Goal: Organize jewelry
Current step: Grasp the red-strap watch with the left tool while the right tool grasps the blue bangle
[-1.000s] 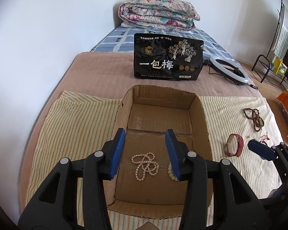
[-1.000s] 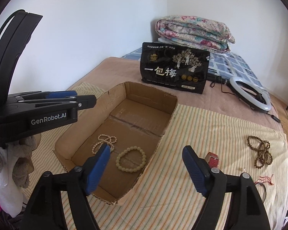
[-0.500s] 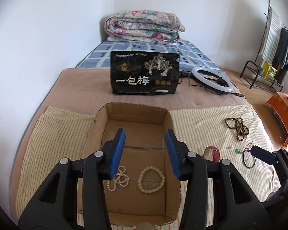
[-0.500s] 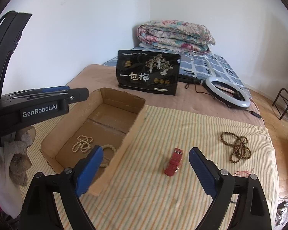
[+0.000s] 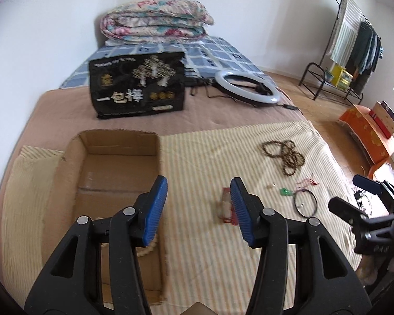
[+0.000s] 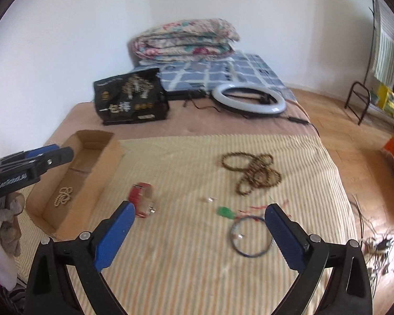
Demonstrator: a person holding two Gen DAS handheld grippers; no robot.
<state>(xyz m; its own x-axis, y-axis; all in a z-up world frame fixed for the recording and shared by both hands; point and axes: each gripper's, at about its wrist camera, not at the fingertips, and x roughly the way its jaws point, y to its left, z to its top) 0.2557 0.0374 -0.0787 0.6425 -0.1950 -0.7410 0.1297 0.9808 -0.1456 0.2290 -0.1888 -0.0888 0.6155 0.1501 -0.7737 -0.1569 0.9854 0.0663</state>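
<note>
A shallow cardboard box (image 5: 118, 144) lies at the left on the striped cloth (image 5: 210, 152). It holds a pearl strand (image 6: 63, 195) and a cream bead bracelet (image 5: 147, 246), mostly hidden by my finger. My left gripper (image 5: 198, 191) hovers over the box's right wall, its jaws opening with nothing between them. A red bracelet (image 5: 226, 207) lies just behind its right finger. My right gripper (image 6: 199, 210) hangs over the cloth, jaws opening wide and empty. Ahead of it lie the red bracelet (image 6: 141, 199), a green pendant (image 6: 224, 212), a thin dark bangle (image 6: 250, 236) and brown bead strands (image 6: 252, 170).
A black snack bag (image 5: 138, 92) stands behind the box, with a ring light (image 5: 247, 89) and its cable beside it and a folded quilt (image 5: 155, 18) at the wall. An orange box (image 5: 367, 131), a clothes rack (image 5: 354, 42) and tangled cords (image 6: 380, 246) are on the floor to the right.
Both grippers have swung right, from above the box to over the striped cloth and the loose jewelry. The right jaws have spread much wider and the left jaws a little wider.
</note>
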